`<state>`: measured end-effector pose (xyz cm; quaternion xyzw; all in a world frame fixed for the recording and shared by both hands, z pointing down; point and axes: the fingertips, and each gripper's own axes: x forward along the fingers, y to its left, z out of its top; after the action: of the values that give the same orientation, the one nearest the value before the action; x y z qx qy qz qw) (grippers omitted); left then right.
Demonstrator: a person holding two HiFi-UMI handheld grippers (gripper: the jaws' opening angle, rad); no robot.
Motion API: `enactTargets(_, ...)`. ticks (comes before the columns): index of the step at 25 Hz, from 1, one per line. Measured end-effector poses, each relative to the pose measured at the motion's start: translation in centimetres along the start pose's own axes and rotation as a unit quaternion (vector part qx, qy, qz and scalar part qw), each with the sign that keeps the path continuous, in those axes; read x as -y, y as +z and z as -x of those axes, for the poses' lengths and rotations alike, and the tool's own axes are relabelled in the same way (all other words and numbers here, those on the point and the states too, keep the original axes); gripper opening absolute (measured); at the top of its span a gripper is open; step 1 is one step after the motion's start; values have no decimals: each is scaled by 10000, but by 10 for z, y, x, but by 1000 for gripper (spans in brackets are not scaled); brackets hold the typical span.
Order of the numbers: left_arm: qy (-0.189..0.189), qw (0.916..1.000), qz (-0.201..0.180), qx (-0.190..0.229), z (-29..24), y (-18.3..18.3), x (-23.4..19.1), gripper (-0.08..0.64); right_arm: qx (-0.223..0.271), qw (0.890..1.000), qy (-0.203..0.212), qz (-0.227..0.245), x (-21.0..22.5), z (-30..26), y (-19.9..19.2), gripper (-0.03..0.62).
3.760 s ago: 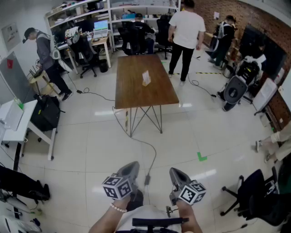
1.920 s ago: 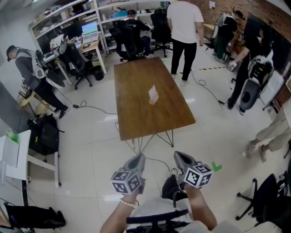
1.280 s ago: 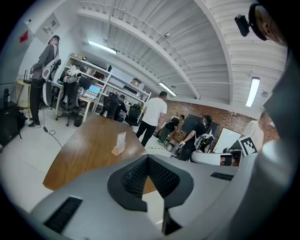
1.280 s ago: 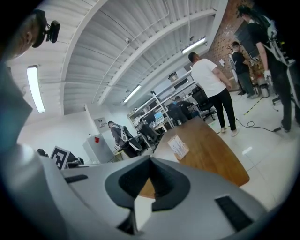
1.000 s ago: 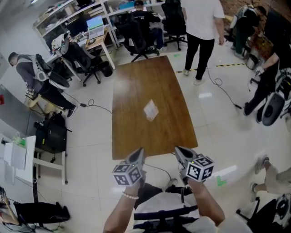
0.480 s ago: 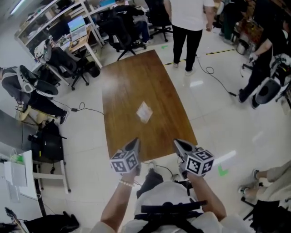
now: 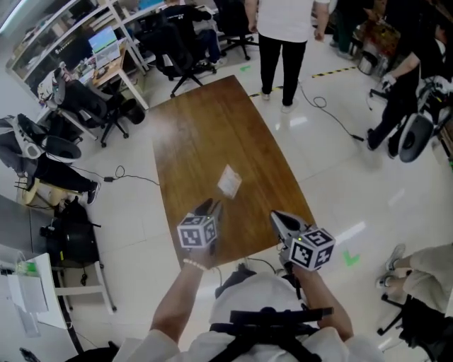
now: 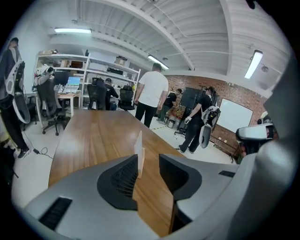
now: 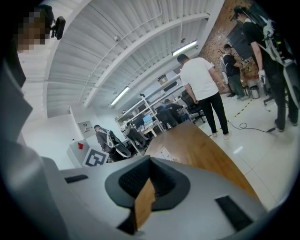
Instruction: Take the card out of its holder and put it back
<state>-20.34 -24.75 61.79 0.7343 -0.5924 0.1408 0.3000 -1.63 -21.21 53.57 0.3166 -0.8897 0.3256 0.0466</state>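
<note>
**Tabletop** (image 7: 205,134): long, brown wood, running from the wearer toward 12 o'clock in the head view. It carries a single item.

**Card in its holder** (image 7: 228,181): pale and upright, near the middle of the tabletop and untouched. In the head view it lies at about 1 o'clock from the left gripper and 11 o'clock from the right gripper, clear of both. In the left gripper view it shows edge-on (image 8: 139,146) at 12 o'clock, framed by the gap between the jaws but farther along the wood.

**Left gripper** (image 7: 209,207): over the near part of the tabletop, tilted downward. The jaws are spread and have just been opening, with nothing between the pads.

**Right gripper** (image 7: 277,216): at the near right edge of the tabletop. The jaw tips are pressed together and hold nothing (image 9: 150,159).

**Person in a white shirt** (image 7: 283,21): standing on the floor past the far end, at 12 to 1 o'clock.
</note>
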Motion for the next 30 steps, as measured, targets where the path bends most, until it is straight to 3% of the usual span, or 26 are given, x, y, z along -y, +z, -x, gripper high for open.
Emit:
enactTargets(2,-35,9999,-98,-106,-14,2,-7,196,31,10000,-91,-2,1,-2,1,6)
enactTargets(7,-118,9984,-408,-386,-45,5,-19,239,110,9995,-297,-13,3,-8,2,6)
enactTargets(19,-385,9932,-711,-839,-105,5,-19,239,231,9977,-617,-140,16,-2,5,8)
enactTargets(25,-311,9918,-813,-931,-126,5,-23,238,281,9965,-758,-219,29,2,7,8)
enactTargets(30,-303,9915,-833,-949,-135,8,-20,167,296,9958,-814,-293,38,3,9,8)
